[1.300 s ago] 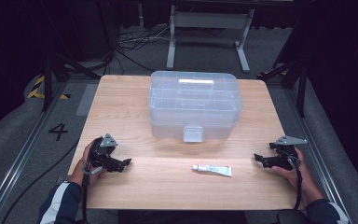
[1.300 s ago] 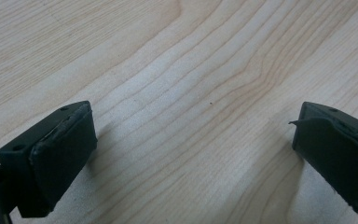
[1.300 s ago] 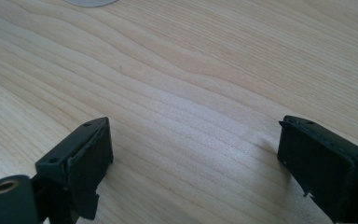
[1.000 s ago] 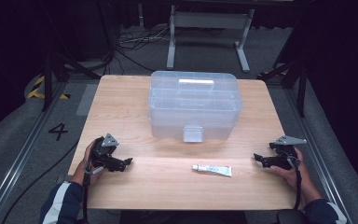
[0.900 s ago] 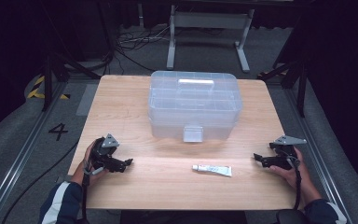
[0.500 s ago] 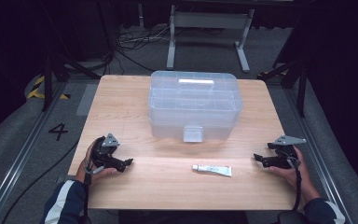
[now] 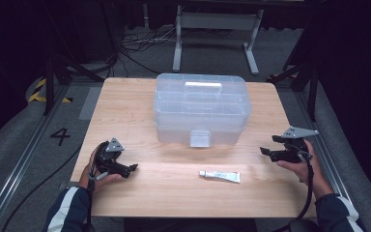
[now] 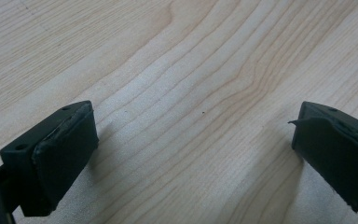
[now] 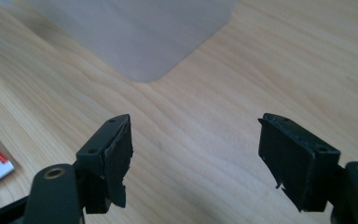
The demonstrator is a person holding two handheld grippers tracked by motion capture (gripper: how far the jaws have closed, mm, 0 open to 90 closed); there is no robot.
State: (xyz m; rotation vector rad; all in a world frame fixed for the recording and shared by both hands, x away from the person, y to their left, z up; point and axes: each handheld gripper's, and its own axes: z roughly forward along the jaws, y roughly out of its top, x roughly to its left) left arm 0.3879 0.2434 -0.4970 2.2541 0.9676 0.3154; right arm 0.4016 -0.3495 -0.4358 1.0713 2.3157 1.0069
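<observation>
Your right gripper [image 7: 266, 153] has lifted off the desk [image 7: 125, 111], its empty fingers just narrowing slightly yet still apart like the left gripper's [image 7: 131, 168], so swing it toward the tube [image 7: 219, 176] lying just before the clear box [image 7: 200, 108] and straddle it squarely.

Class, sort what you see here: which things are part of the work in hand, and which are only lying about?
Part of the work:
- small white tube on the table
- clear plastic box, lid shut
- left tongs, open and empty
- right tongs, open and empty, jaws just closing a little

Lying about:
- metal stand on the floor
- loose cables
</observation>
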